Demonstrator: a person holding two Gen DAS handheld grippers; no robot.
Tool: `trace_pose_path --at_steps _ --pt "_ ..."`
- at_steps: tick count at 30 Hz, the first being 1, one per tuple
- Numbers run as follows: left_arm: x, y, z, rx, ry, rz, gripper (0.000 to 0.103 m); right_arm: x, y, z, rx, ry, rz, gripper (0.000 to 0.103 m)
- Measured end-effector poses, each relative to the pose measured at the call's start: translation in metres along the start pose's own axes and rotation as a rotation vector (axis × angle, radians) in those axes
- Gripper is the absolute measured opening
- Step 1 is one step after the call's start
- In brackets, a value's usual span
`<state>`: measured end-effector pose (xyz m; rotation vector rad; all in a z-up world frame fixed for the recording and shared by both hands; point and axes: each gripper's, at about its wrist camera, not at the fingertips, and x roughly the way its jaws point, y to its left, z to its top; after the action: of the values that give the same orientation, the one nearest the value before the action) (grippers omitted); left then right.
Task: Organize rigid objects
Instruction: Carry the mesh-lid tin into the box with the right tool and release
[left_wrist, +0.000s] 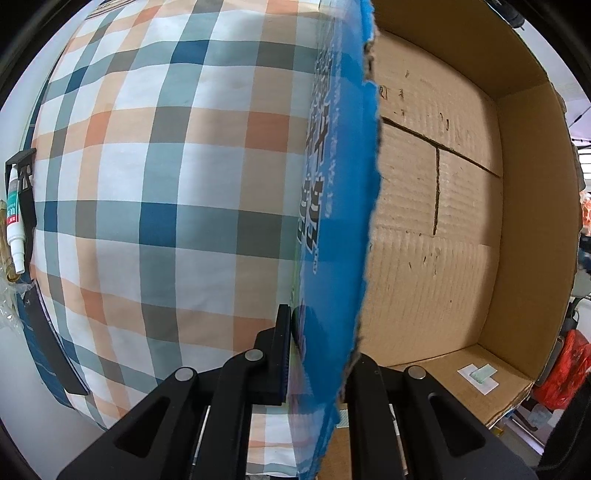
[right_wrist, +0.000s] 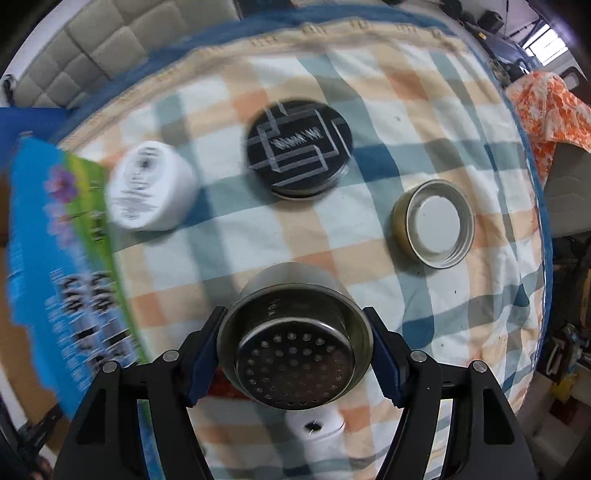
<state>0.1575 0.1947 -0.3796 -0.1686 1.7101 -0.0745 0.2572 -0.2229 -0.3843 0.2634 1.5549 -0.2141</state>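
Left gripper (left_wrist: 317, 354) fingers clamp the box flap (left_wrist: 332, 221); right gripper (right_wrist: 293, 354) fingers grasp the steel strainer cup (right_wrist: 293, 343), probably loosely: the rounded wall may slip toward 12 o'clock

- Both views are bright and evenly lit — soft daylight, faint shadows.
- A window (right_wrist: 543, 51) far right of the right tongs (right_wrist: 291, 354) glows pale.
- Fisheye bending curves the checks of the cloth (left_wrist: 147, 184) toward dark corners.
- Left view is sharp.
- Right view has motion blur — worst on the white jar (right_wrist: 151, 188) and blue flap (right_wrist: 55, 258), left of the tongs.
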Motion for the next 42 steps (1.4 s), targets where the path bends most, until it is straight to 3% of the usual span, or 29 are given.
trace_pose_path --at_steps 8,9,17,22,28,42 --pt "-0.002 -0.001 0.001 0.010 0.000 -0.003 0.007 -0.090 0.053 -0.023 -0.113 -0.116 0.146 0.073" --pt "-0.002 -0.001 0.001 0.012 -0.001 -0.004 0.007 -0.091 0.064 -0.013 -0.129 -0.121 0.159 0.073" --pt "-0.003 0.005 0.001 0.008 0.001 -0.009 0.007 -0.123 0.164 -0.021 -0.282 -0.138 0.281 0.073" --pt "-0.003 0.008 0.000 0.006 -0.002 -0.010 0.007 -0.097 0.215 -0.016 -0.329 -0.107 0.300 0.073" --pt "-0.002 0.010 0.000 0.013 0.000 -0.007 0.007 -0.044 0.255 -0.014 -0.341 -0.006 0.309 0.073" --pt "-0.002 0.009 0.005 0.004 0.007 -0.012 0.007 0.003 0.307 -0.001 -0.382 0.035 0.242 0.073"
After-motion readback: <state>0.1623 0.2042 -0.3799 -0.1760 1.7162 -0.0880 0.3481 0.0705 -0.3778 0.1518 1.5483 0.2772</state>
